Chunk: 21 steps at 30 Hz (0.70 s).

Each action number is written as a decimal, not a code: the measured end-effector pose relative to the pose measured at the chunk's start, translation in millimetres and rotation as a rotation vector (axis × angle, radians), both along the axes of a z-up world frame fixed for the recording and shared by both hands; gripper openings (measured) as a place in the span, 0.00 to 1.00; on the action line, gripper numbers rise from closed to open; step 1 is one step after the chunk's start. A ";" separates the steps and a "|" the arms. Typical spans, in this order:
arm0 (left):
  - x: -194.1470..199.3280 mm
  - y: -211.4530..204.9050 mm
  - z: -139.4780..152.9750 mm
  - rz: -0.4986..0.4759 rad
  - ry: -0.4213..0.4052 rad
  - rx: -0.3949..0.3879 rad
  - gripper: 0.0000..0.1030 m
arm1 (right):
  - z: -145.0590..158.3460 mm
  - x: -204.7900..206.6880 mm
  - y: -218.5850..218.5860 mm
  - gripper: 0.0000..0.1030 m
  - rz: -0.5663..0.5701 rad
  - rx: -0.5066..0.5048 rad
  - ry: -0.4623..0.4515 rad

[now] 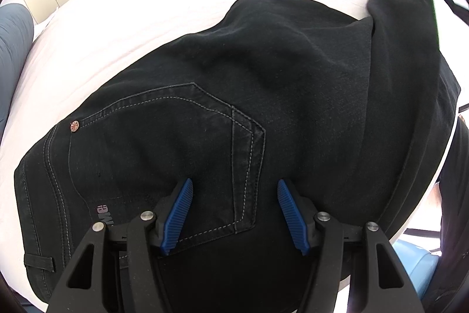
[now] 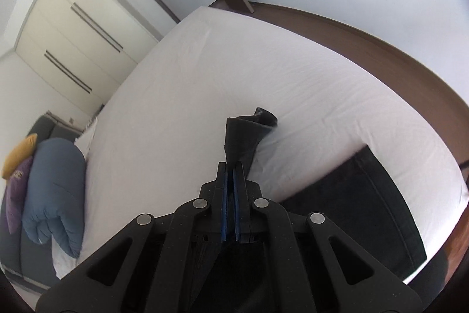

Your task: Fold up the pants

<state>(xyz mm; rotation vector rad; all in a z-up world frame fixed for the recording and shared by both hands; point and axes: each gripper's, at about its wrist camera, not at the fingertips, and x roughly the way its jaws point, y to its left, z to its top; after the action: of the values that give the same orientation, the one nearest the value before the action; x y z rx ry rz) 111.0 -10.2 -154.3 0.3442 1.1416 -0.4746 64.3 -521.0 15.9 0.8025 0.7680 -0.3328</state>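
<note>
Pants (image 1: 263, 72) are lying spread across the white bed (image 1: 117, 28), black denim with pale stitching tracing a back pocket (image 1: 164, 137), a copper rivet (image 1: 74, 125) at its corner and a belt loop near the waistband. We are seeing soft wrinkles running through the seat, while one leg is lifting off the sheet at the far right. Our left gripper (image 1: 234, 184) is hovering just over the pocket with its blue pads (image 1: 180, 213) standing well apart, gripping nothing. Our right gripper (image 2: 230, 166) is clamping tight on a leg end (image 2: 246, 137), whose hem is flaring out above the pads. A rolled blue duvet (image 2: 52, 195) is sitting beside the bed.
</note>
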 end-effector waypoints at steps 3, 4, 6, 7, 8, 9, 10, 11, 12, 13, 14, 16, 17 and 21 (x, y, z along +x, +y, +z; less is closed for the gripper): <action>3.7 -2.5 1.1 0.007 0.010 0.006 0.61 | -15.7 -46.8 -13.1 0.02 -0.080 0.035 -0.012; 4.8 -2.9 1.2 0.010 0.013 0.007 0.61 | -24.1 -59.6 -16.2 0.02 -0.103 0.054 -0.014; 8.4 -4.0 1.4 0.021 0.022 0.006 0.61 | -38.8 -83.0 -20.0 0.02 -0.140 0.094 -0.011; 9.9 -3.4 2.0 0.026 0.024 0.001 0.62 | -48.8 -92.4 -22.8 0.02 -0.159 0.121 -0.014; 11.8 -3.3 2.5 0.034 0.026 -0.004 0.62 | -58.0 -102.6 -23.9 0.02 -0.177 0.147 -0.016; 13.5 -2.8 3.2 0.042 0.028 -0.009 0.62 | -67.1 -111.4 -25.9 0.02 -0.195 0.173 -0.017; 14.7 -2.6 3.7 0.050 0.027 -0.012 0.63 | -75.0 -118.7 -28.0 0.02 -0.209 0.200 -0.017; 15.5 -3.2 4.0 0.057 0.026 -0.012 0.63 | -81.4 -125.2 -29.0 0.02 -0.222 0.226 -0.017; 16.7 -4.0 4.3 0.062 0.026 -0.010 0.63 | -86.2 -131.0 -29.7 0.02 -0.237 0.244 -0.018; 17.8 -4.7 4.4 0.068 0.026 -0.009 0.64 | -92.8 -135.1 -34.2 0.02 -0.248 0.258 -0.021; 18.7 -5.2 4.4 0.075 0.026 -0.010 0.64 | -97.9 -139.3 -37.1 0.02 -0.260 0.275 -0.027; 20.9 -5.9 4.3 0.092 0.028 -0.016 0.68 | -101.2 -149.1 -41.2 0.00 -0.287 0.286 -0.038; 22.5 -6.8 5.1 0.097 0.034 -0.028 0.71 | -100.2 -156.9 -38.8 0.00 -0.295 0.281 -0.045; 24.0 -12.1 2.5 0.096 0.038 -0.018 0.83 | -107.6 -168.5 -50.1 0.01 -0.259 0.331 -0.070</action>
<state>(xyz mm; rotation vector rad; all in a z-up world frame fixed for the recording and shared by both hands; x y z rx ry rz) 135.1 -22.3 -151.8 0.2644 1.1848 -0.4083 -104.2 -571.1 -91.7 1.2246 0.6616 -0.4119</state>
